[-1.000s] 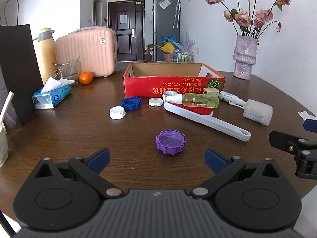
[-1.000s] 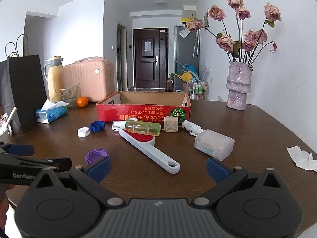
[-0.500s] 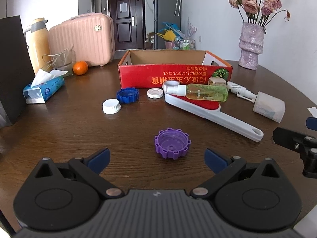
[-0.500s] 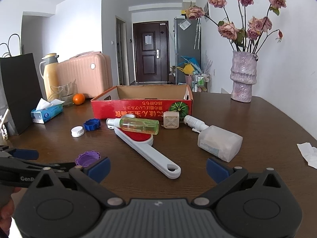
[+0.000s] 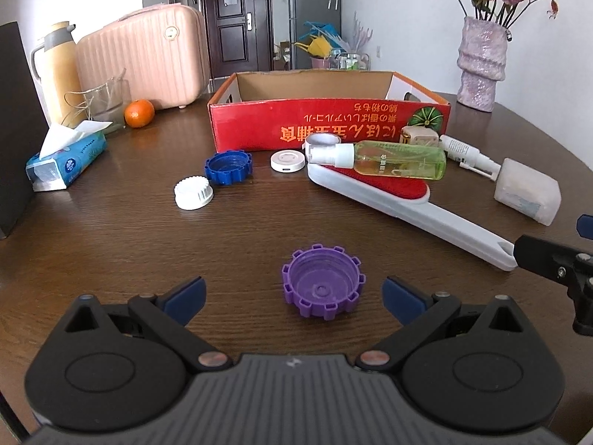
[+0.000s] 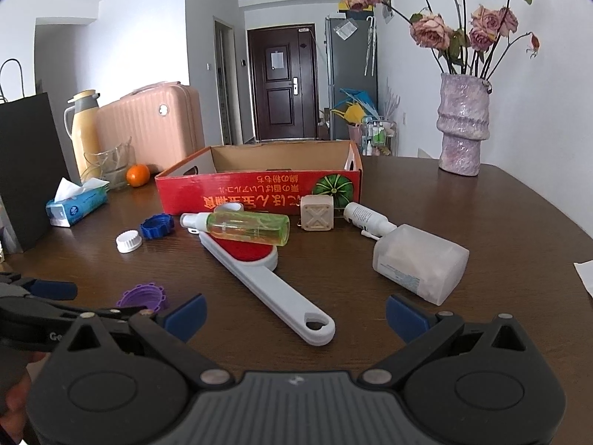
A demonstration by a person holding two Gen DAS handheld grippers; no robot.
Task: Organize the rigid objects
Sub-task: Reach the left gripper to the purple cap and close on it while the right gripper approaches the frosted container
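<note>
The counter [image 5: 111,244] carries, far to near, an open red box [image 5: 330,126], a white brush [image 5: 400,204] with a green bottle [image 5: 396,155] laid across its head, and blue [image 5: 228,167] and white [image 5: 193,193] caps. The left tool [image 5: 292,294] is held spread, and the purple cap [image 5: 321,285] is seen open side up on the counter between its fingers, untouched. The right tool [image 6: 294,313] is likewise spread and holds nothing, with the brush handle between its fingers.

Bright even daylight, soft glare on the table [image 5: 111,244], strong fisheye bending at edges, corners dark, perhaps slightly blurred.
</note>
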